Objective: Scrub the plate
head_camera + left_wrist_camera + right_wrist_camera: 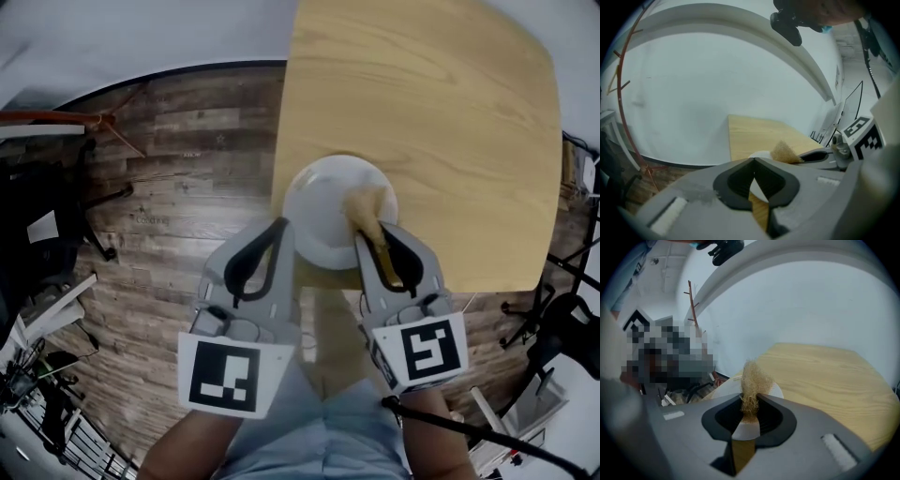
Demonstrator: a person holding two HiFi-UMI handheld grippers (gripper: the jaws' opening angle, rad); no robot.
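Note:
A white plate [323, 211] sits at the near left edge of the light wooden table [422, 112]. My right gripper [373, 232] is shut on a tan fibrous scrub pad [367, 202], which lies on the plate's right part. In the right gripper view the pad [752, 378] stands up from the jaws [750, 401] with the plate [724, 390] just beyond. My left gripper [281, 225] is shut with nothing held, its tips at the plate's left rim. In the left gripper view the tips [753, 160] meet in front of the plate [761, 153] and the pad [783, 151].
Most of the table [825, 376] stretches bare beyond the plate. Dark wood-plank floor [178, 178] lies to the left, with black chair legs and gear [56, 234] at the far left. A black cable [469, 433] crosses at the lower right.

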